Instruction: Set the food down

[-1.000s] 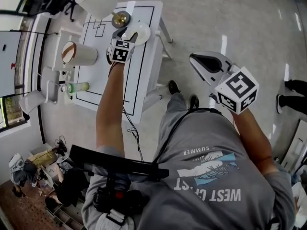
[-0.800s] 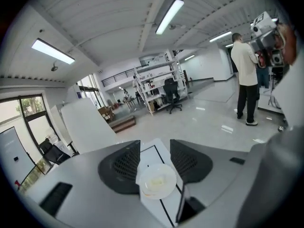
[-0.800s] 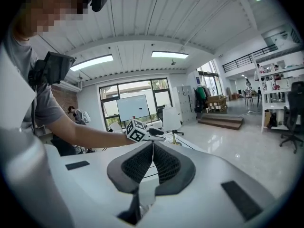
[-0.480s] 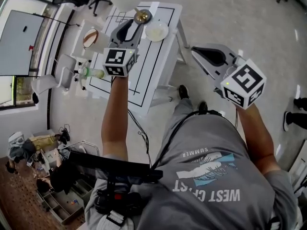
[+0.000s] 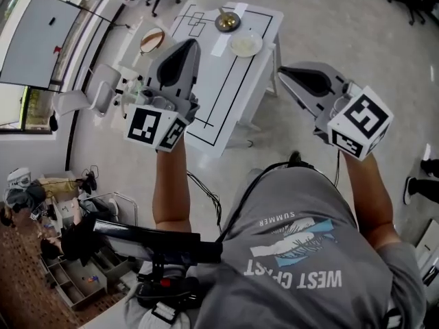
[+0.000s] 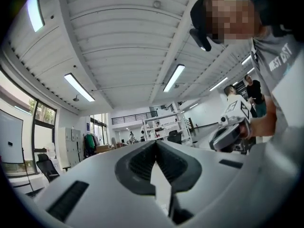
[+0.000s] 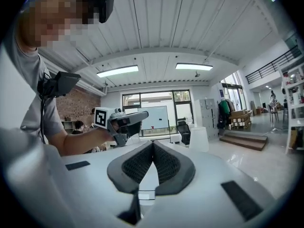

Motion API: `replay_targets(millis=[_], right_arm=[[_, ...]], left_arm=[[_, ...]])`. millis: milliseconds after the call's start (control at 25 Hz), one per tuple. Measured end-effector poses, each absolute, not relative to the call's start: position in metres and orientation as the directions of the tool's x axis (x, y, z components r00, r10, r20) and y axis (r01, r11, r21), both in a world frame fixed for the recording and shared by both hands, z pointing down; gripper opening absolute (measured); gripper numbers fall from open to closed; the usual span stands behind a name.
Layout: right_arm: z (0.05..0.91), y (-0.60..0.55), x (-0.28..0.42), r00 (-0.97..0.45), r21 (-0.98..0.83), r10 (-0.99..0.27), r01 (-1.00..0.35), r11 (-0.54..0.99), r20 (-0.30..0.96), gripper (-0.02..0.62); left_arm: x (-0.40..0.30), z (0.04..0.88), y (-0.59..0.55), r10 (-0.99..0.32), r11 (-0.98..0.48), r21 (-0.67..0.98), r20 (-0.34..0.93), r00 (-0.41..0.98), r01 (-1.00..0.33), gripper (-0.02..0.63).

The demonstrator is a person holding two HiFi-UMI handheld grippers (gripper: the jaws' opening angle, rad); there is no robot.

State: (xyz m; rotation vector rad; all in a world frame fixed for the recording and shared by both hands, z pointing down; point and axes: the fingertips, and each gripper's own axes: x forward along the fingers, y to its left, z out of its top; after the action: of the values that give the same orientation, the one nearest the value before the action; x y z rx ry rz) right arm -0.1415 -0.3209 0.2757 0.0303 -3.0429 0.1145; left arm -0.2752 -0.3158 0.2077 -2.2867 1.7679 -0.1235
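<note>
Left gripper [image 5: 188, 46]: held up over the table's near left side, jaws just closed and now pressed together, nothing between them.
Table [image 5: 226, 94]: white top, black lines drawn across it.
Brass bowl [image 5: 227, 20]: at the far end, near the food but apart from it.
Food [image 5: 245, 44]: looks to be down already, pale and flat in a shallow white dish [image 5: 258, 47], too small to name.
Dish position: close to the table's right edge, beside a pale strip.
Risk, edge: little margin there, so a knock to the table could likely slide the dish off.
Right gripper [image 5: 285, 72]: raised over the floor just right of the table, jaws together, empty.
Risk, right side: a careless swing leftward could clip the dish.
</note>
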Motion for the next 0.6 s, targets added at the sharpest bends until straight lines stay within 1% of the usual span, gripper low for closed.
replay_targets(millis=[160,360,600], right_arm=[[0.262,-0.300,-0.161,-0.996,-0.062,-0.013,-0.018,0.998,0.086,0.006],[0.249,-0.260,-0.189,-0.998,-0.089,-0.031,-0.036,0.995,0.054,0.006],[0.233,-0.198,-0.213,-0.997,-0.057,-0.078,-0.080,0.995,0.029,0.006]], left_arm=[[-0.284,0.188,-0.268,-0.951,-0.243,-0.231,-0.134,0.278,-0.942,0.008],[-0.321,0.192,-0.202,-0.968,-0.199,-0.207,-0.113,0.225,-0.958,0.008],[-0.363,0.205,-0.130,-0.977,-0.167,-0.131,-0.112,0.181,-0.977,0.008]])
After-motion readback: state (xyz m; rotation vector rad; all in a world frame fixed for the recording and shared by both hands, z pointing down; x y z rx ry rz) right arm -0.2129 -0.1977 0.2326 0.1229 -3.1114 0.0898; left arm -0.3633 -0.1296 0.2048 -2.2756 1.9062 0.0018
